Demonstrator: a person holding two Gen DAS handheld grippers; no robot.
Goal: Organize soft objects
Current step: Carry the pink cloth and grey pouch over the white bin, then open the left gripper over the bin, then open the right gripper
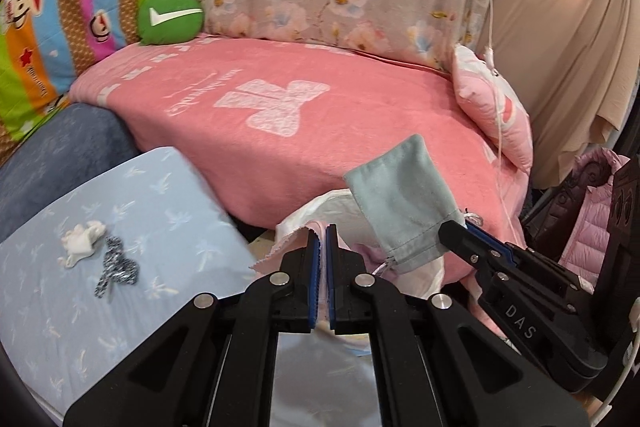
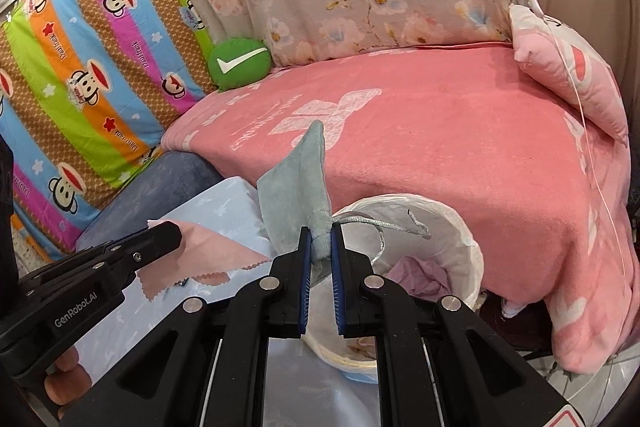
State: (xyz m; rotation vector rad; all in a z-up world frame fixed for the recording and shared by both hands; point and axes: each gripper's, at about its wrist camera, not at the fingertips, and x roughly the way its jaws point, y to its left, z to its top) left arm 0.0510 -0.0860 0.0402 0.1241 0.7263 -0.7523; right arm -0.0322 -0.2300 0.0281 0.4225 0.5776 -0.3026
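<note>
1. Grey drawstring pouch (image 2: 298,195) is pinched at its gathered neck between the fingers of the right gripper (image 2: 319,243), its body standing up and leaning toward 11 o'clock in the right wrist view, cords trailing toward 3 o'clock.
2. Pink cloth (image 2: 200,247), thin with a zigzag edge, is held flat in the left gripper (image 1: 322,247), whose fingers are pressed narrow on it.
3. In the right wrist view, the white basket (image 2: 452,227) lies just beyond the right fingers at about 2 o'clock, its mouth facing them; the pouch hangs at its rim. The right hand looks nearer to it than the left.
4. Inside the basket, some pale lilac and pink fabric (image 2: 420,275) shows; what else it holds I cannot tell.
5. On the light blue sheet (image 1: 160,195) at 9 o'clock in the left wrist view, a small white soft item (image 1: 82,239) and a black-and-white speckled tie (image 1: 116,265) remain unsorted, well apart from both grippers.
</note>
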